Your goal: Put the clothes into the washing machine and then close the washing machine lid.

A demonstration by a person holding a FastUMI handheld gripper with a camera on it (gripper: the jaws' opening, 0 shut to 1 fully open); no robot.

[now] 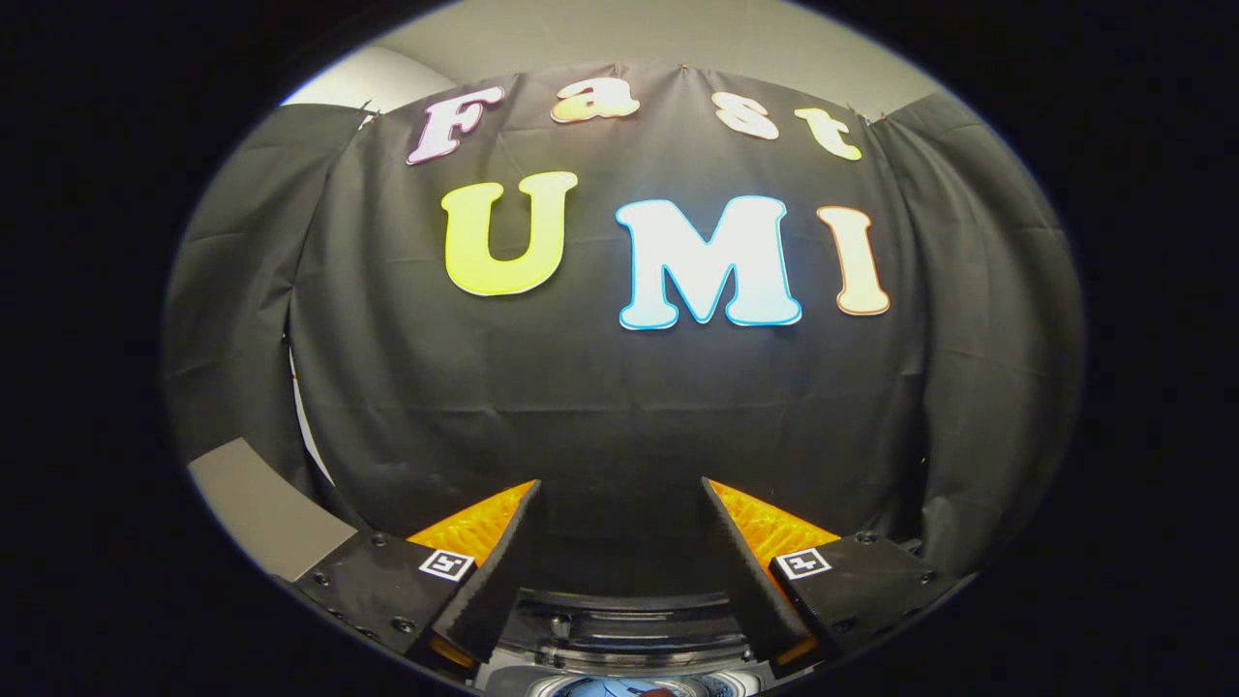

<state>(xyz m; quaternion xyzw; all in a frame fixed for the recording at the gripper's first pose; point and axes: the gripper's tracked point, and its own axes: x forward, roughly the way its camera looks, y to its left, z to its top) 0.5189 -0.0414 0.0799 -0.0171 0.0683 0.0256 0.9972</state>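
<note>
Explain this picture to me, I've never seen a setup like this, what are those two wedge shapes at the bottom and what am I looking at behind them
This picture comes from a fisheye camera that rides on a hand-held gripper, a two-finger tool a person carries to do a chore. The camera looks forward along the fingers, which is why everything bulges.

The two wedges are the gripper fingers. They stand wide apart with nothing between them, so nothing is held.

Beyond them hangs the black cloth wall of the booth where the recording is made. Low down, between and below the fingers, you can see the dark curved top of the washing machine, with a glimpse of something blue in its opening; it is too small a sliver to say what. A pale grey panel sits off to the left of the fingers.
</note>
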